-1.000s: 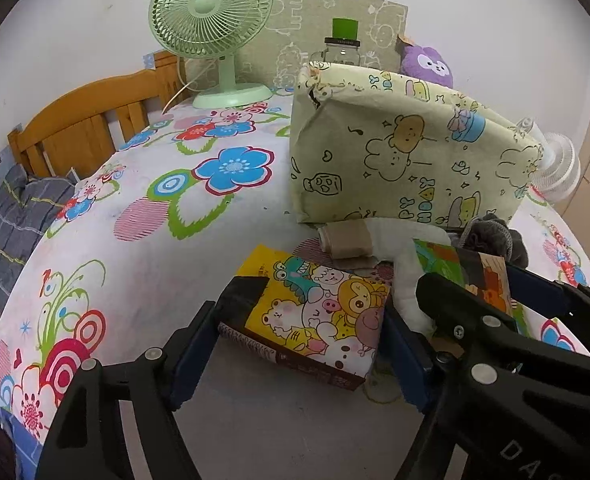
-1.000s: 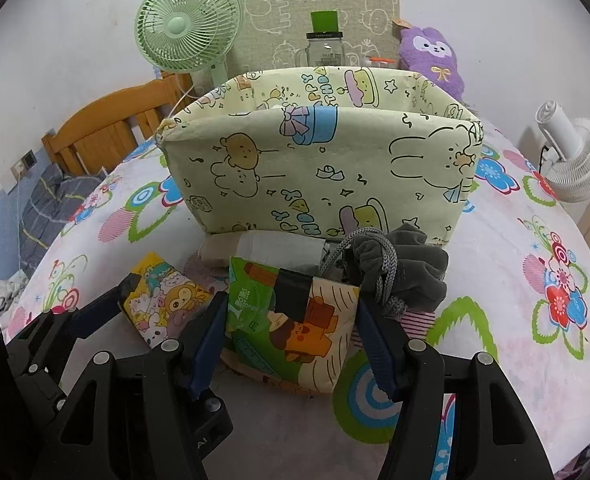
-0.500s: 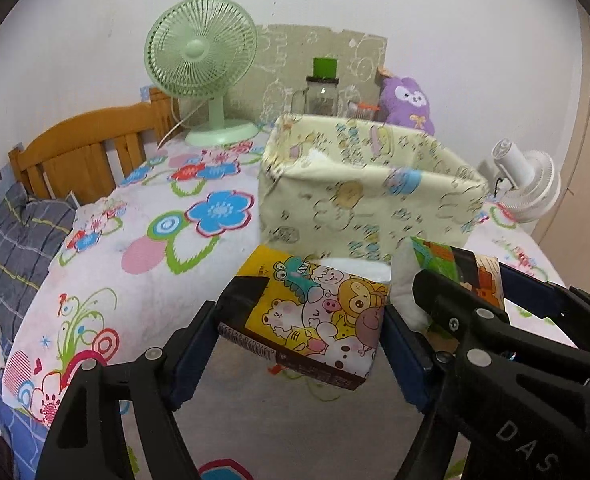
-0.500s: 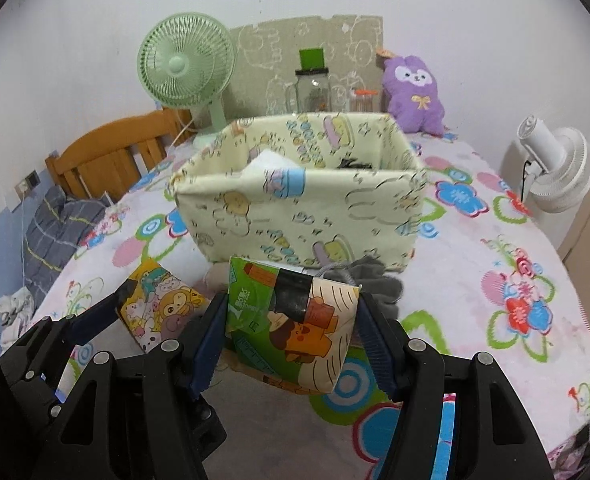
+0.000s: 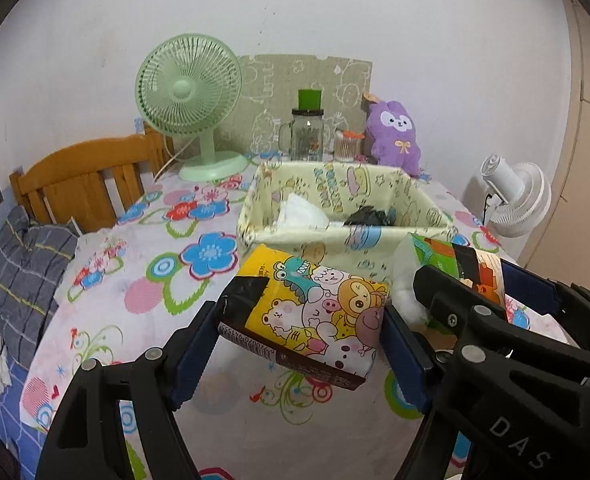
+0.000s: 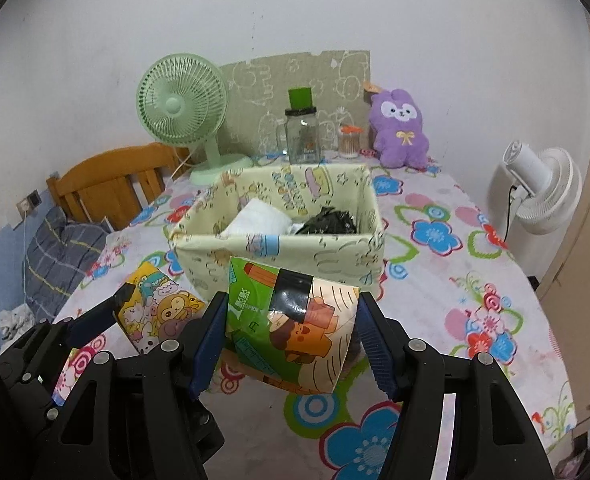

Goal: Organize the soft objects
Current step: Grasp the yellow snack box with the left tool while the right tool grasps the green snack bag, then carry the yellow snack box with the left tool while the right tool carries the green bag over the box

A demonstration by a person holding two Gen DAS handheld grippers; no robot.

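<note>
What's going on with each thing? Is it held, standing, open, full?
yellow cartoon tissue pack: held off the table, left gripper
green tissue pack: held off the table, right gripper
fabric bin: open top, upright, white and black items inside
green fan: upright
glass jar: upright, lid on
purple plush: sitting upright

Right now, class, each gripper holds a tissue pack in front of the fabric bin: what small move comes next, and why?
Probably carry both packs forward over the fabric bin's rim: the yellow tissue pack and green tissue pack hang clamped short of it, already above rim height.
</note>
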